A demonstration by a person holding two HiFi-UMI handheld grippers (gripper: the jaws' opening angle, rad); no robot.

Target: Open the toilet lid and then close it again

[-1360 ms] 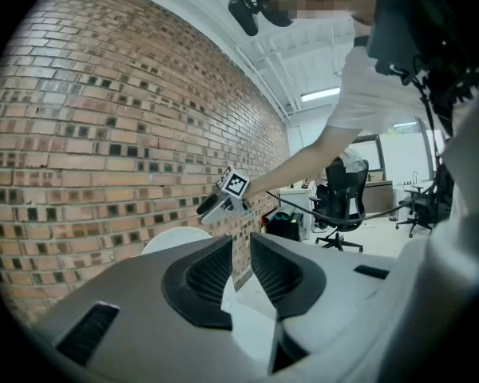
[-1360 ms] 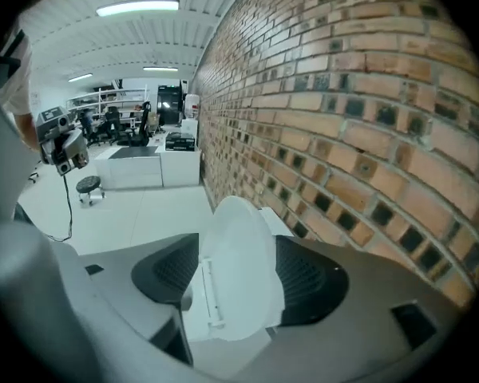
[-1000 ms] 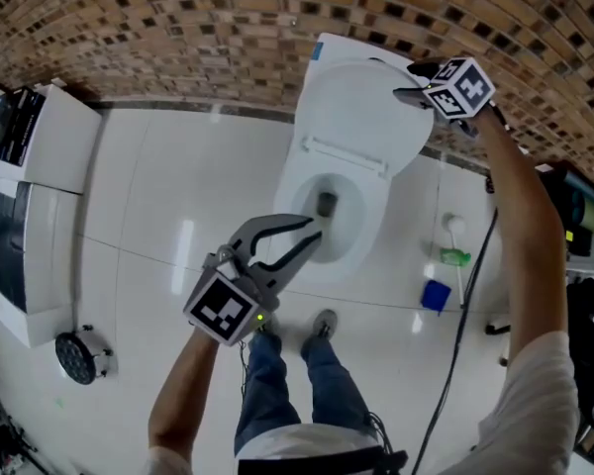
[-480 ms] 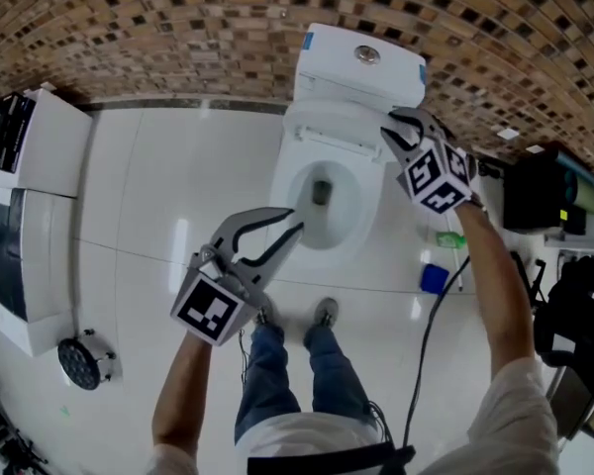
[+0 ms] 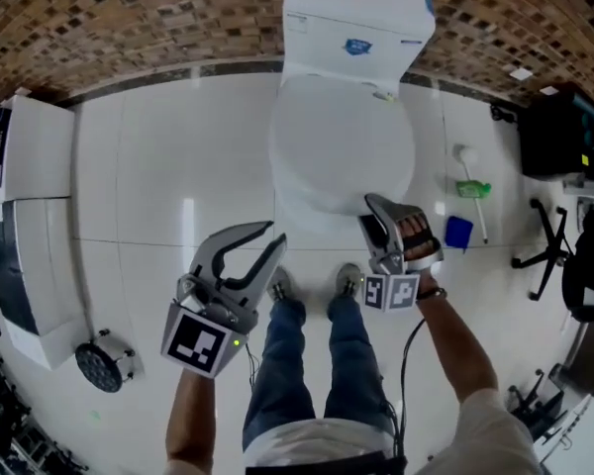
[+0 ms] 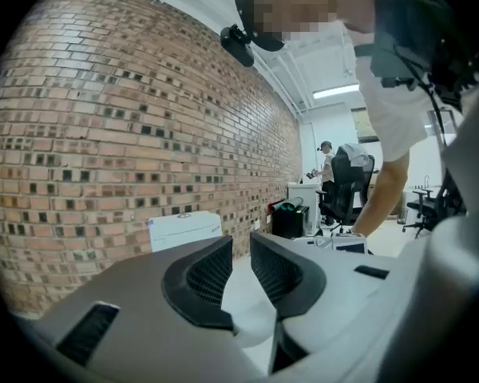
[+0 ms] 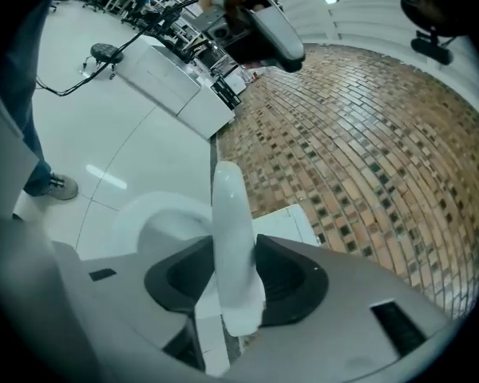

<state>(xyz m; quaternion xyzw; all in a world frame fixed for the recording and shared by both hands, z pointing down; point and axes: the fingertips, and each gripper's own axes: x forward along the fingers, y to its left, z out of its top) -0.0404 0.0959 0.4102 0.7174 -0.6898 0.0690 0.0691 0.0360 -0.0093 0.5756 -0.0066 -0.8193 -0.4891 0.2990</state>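
Toilet lid point(image 5: 342, 142), white, lies lowered almost onto the bowl, just ahead of the right claw point(image 5: 374, 206). That claw grips its front rim, jaws having just eased wider, probably to set it down gently. Left claw point(image 5: 274, 234), alongside, hangs empty, jaws narrowly apart.

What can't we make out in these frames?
- Toilet bowl's inside: head view, covered by the white plastic toilet lid.
- Print on the blue sticker on the white ceramic cistern: head view, too small.
- Black office chair: head view, cut off by the right edge.
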